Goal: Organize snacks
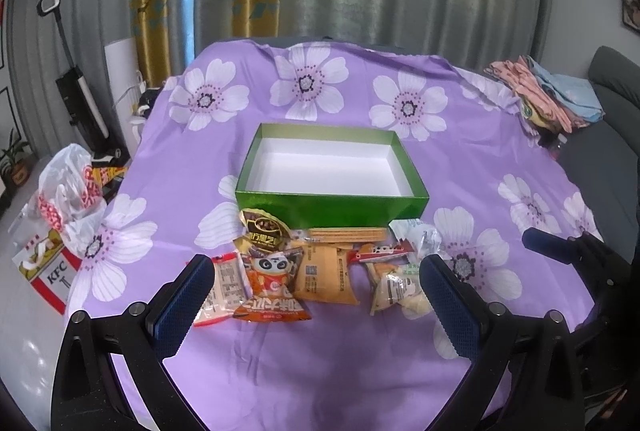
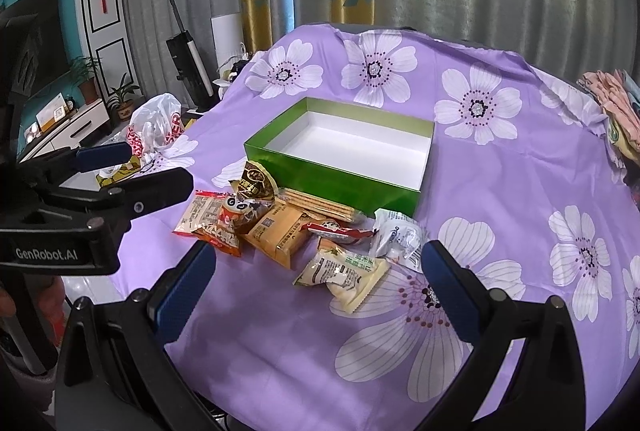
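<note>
An empty green box (image 1: 332, 209) with a white inside (image 2: 352, 143) stands on the purple flowered cloth. Several snack packets lie in a heap in front of it: an orange panda bag (image 1: 272, 287), a tan packet (image 1: 326, 277) (image 2: 280, 231), a gold-black pouch (image 1: 264, 231) (image 2: 256, 183), a wafer strip (image 1: 346, 234), a white-green packet (image 2: 344, 273). My left gripper (image 1: 316, 295) is open, above the cloth just short of the heap. My right gripper (image 2: 318, 283) is open, its fingers either side of the white-green packet, not touching it.
The cloth-covered table (image 1: 500, 159) drops off at left, where a white plastic bag (image 1: 68, 187) and a KFC box (image 1: 52, 271) sit. Folded clothes (image 1: 552, 95) lie at the far right edge. The left gripper's body shows in the right wrist view (image 2: 92, 199).
</note>
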{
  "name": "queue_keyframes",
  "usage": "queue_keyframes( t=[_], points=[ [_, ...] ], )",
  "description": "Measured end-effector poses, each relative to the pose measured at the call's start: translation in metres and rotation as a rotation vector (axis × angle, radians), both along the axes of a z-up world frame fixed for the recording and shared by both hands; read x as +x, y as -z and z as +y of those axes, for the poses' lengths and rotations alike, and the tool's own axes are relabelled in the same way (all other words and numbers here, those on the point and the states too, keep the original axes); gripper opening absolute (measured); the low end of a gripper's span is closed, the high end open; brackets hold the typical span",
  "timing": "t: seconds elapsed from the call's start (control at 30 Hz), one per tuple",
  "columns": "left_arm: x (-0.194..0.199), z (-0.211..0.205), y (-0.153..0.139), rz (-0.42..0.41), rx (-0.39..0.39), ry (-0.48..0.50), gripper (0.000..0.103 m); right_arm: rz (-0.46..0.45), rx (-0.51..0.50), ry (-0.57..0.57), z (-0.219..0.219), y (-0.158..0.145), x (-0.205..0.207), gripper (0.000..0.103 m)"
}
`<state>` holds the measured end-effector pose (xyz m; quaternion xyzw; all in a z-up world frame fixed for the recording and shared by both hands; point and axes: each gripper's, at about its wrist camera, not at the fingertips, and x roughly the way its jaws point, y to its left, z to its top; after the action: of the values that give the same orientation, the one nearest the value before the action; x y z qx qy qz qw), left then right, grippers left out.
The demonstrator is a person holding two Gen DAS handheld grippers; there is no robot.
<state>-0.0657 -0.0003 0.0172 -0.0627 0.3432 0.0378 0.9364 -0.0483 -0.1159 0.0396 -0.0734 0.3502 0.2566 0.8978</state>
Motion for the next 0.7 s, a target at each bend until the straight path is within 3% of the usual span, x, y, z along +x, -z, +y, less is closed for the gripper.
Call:
queue_keyframes(
  t=[0.4, 0.7],
  points=[
    [0.013, -0.002, 0.015, 0.058, -0.042, 0.029, 0.102, 0.03, 0.007, 0.005, -0.004, 0.011, 0.01, 0.103],
    [0.025, 0.007, 0.053, 0.143, -0.256, 0.13, 0.102, 0.1, 0.02, -0.019, -0.009, 0.04, 0.02, 0.103]
  ],
)
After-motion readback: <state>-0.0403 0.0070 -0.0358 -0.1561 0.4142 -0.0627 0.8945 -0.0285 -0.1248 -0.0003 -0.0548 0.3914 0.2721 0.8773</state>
